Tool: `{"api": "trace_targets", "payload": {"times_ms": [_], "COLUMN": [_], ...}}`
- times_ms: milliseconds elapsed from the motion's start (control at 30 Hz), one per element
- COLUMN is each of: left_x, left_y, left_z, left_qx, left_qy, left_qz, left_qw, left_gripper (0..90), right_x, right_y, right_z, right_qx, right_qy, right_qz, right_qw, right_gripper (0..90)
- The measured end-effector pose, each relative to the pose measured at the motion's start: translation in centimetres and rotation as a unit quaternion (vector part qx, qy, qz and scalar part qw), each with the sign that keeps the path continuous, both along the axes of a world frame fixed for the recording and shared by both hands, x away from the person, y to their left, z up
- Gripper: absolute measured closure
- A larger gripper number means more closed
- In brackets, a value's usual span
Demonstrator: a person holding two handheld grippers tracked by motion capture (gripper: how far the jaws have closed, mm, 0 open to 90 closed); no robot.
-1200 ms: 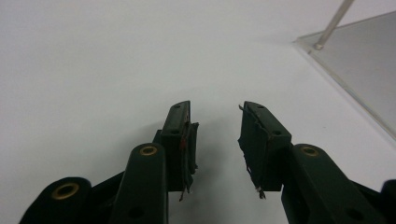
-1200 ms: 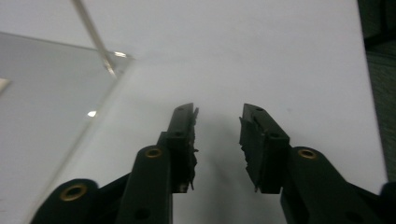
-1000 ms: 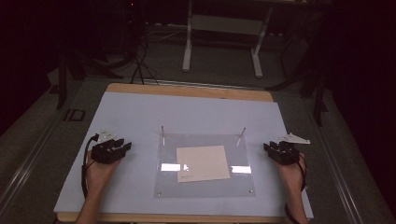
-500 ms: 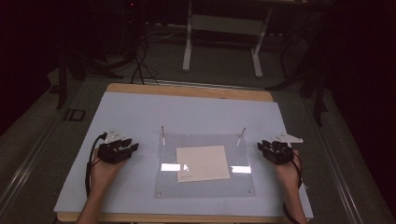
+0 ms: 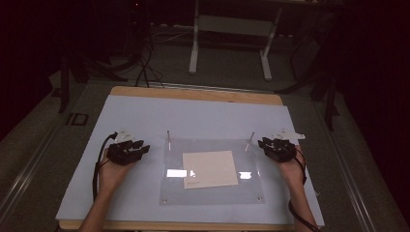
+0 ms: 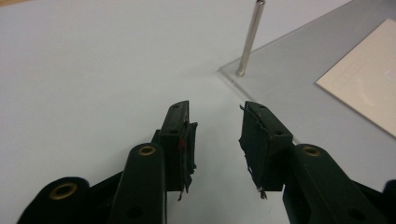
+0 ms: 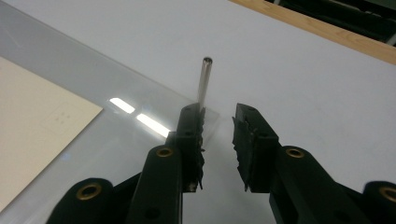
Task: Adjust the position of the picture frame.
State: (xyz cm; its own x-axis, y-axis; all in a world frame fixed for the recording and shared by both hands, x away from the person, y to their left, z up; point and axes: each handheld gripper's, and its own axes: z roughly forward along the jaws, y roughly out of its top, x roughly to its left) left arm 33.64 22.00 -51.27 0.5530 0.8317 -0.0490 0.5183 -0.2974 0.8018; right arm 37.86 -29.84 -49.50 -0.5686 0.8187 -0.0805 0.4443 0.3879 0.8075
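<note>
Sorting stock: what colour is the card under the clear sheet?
Cream card, best in the high view.

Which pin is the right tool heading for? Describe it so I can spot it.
On the white table lies a clear sheet with a beige card. Two metal pins stand at its far corners. It is the right pin, beside the right tool, not the left pin.

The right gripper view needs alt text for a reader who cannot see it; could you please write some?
Two black fingers of the right gripper stand apart with nothing between them, just short of a thin upright metal pin at the corner of a clear acrylic sheet bearing a cream paper card.
</note>
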Motion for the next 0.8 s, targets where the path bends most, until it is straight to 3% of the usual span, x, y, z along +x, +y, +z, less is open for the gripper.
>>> {"api": "trace_targets", "payload": {"times_ms": [533,800], "left_x": [2.7,3.7], "left_y": [-2.6,-4.2], "left_z": [0.3,0.2], "left_qx": [-0.018,-0.016], "left_qy": [0.01,0.008], "left_qz": [-0.018,-0.026], "left_qw": [0.9996,0.9995], "left_gripper": [62.1,60.8], "right_x": [2.5,3.6], "right_y": [1.4,2.3], "right_z": [-0.8,-1.4], "right_qx": [0.009,0.015], "right_qy": [0.016,0.018], "right_qz": [0.008,0.009], "right_qw": [0.9998,0.9997], "right_gripper": [69.9,70.5]}}
